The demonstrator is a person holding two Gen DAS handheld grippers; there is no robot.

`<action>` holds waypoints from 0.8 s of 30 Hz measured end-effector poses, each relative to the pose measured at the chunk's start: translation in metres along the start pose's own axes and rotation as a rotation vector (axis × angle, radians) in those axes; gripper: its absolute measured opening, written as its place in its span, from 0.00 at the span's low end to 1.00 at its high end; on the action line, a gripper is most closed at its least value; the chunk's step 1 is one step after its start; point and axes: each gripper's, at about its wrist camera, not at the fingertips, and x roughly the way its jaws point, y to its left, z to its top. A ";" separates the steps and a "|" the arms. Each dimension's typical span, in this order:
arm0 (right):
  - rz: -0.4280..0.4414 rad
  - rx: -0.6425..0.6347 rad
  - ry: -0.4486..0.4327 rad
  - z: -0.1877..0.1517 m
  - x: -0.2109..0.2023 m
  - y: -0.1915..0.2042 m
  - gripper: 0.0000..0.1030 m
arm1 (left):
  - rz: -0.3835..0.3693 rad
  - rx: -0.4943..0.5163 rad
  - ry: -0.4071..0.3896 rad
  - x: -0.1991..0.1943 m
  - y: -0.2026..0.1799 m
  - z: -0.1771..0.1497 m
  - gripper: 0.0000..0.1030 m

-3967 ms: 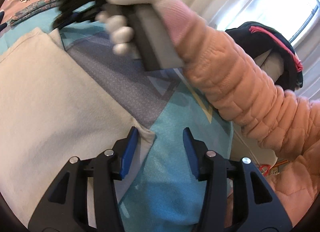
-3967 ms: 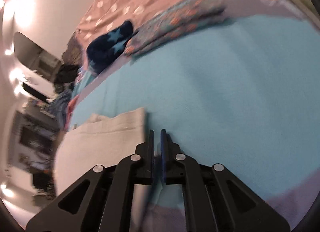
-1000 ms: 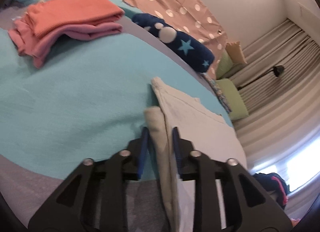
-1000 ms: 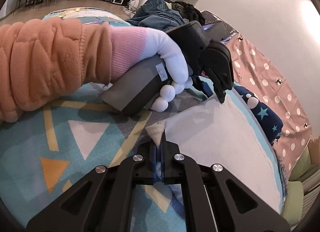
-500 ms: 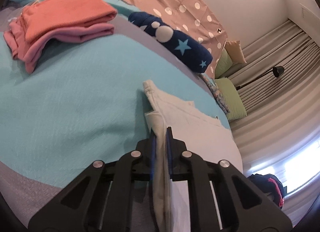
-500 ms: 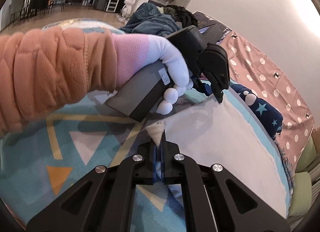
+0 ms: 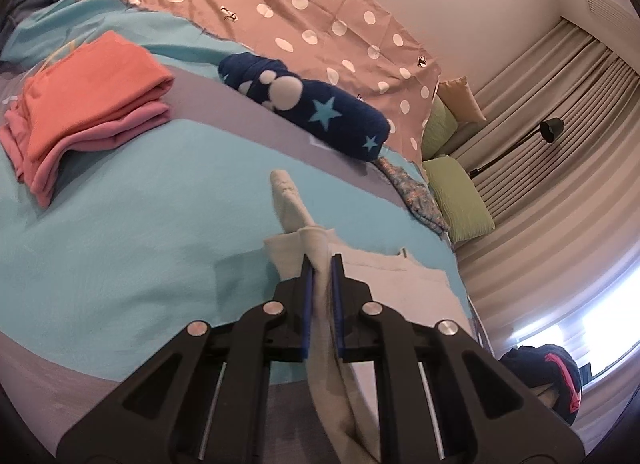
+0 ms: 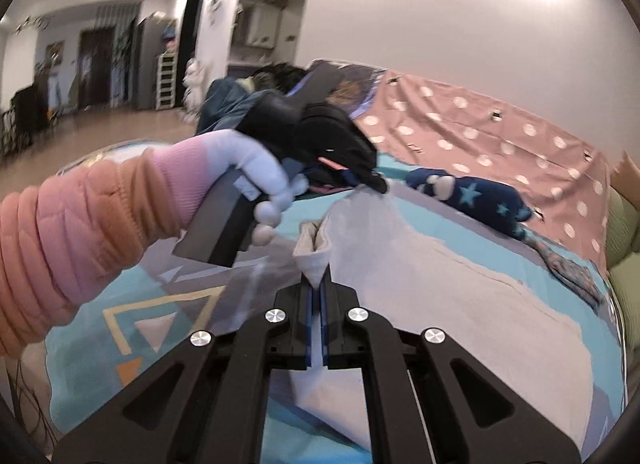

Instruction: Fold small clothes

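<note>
Item: cream garment [image 7: 400, 284], small, partly spread on the turquoise bed cover [image 7: 120, 232] towards the bed's curtain-side edge, one end raised clear of the cover.

Left tool [image 7: 321, 264]: pads closed on a bunched fold of the cream garment; a loose tail is seen standing up beyond the pads and a twisted length hanging below them.

Right tool [image 8: 318, 292]: closed on a folded corner of the same garment, as seen in the right wrist view, where the gloved hand [image 8: 256, 172] and the other tool are held just beyond and above that corner.

Also on the bed: an orange and pink folded stack [image 7: 88, 104] near the far left edge; a navy star-print roll [image 7: 312, 112] along the dotted brown sheet [image 7: 300, 16].

Risks, as judged:
- Thin purchase at the right corner; cloth could be pulled free if the two tools are drawn apart too hard.
- Bunched, twisted cloth in the left grip; a crooked or creased fold is likely if it is laid down unstraightened.
- The hanging middle could be dragged across the cover and rucked.
- Uneven lift between the two ends; edges may be left misaligned.
</note>
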 end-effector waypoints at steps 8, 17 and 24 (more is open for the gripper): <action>-0.022 0.122 -0.058 -0.009 -0.030 -0.038 0.02 | 0.014 0.049 0.010 0.021 -0.057 0.011 0.08; -0.067 0.238 -0.118 -0.025 -0.060 -0.090 0.02 | 0.030 0.138 0.035 0.052 -0.126 0.013 0.07; -0.108 0.343 -0.141 -0.049 -0.088 -0.132 0.02 | 0.032 0.212 0.073 0.091 -0.186 0.004 0.04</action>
